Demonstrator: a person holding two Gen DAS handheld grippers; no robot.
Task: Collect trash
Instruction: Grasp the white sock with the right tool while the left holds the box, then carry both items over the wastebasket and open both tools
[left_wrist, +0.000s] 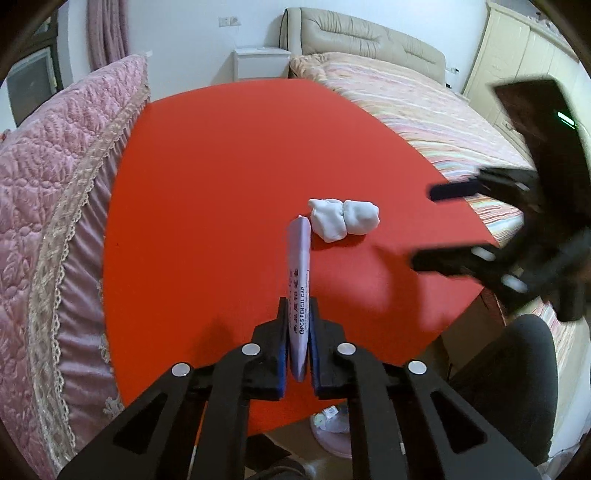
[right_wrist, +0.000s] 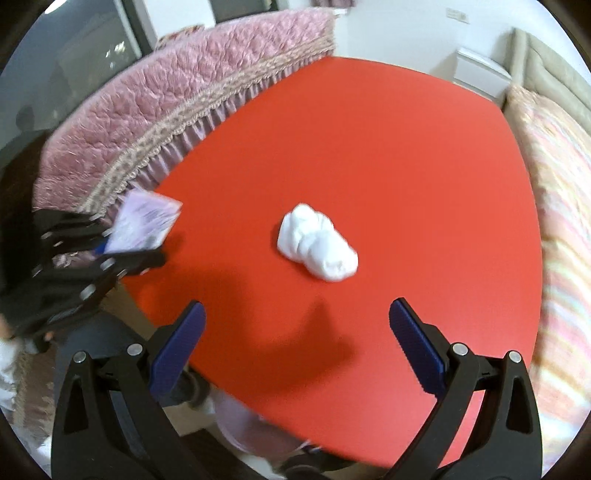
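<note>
Trash on the flat red tabletop (left_wrist: 207, 177) comprises two pieces. The first, a flat pale-lilac plastic packet printed "PENCIL CAP" (left_wrist: 298, 291), is pinched edge-on between the blue pads of the left gripper (left_wrist: 298, 321) and stands clear of the surface; in the right wrist view the same packet (right_wrist: 146, 221) appears at the far left, over the table's edge. The second, a crumpled white paper tissue wad (right_wrist: 317, 247), lies loose near the middle of the table, just right of the packet's tip in the left wrist view (left_wrist: 343, 219) and touched by neither tool.

The right gripper (right_wrist: 297, 332) has its jaws spread wide with nothing between them and hovers on the near side of the wad, pointing down toward it; in the left wrist view it (left_wrist: 424, 229) enters blurred from the right.

Beyond the near edge of the table, low down, a pale pink round container (left_wrist: 332, 439) with some white scraps inside is partly visible; it is probably the bin, though that cannot be confirmed.

Judged progress: one item is picked up but not yet deposited, and the wad is still to be grasped. No other litter shows on the table.
</note>
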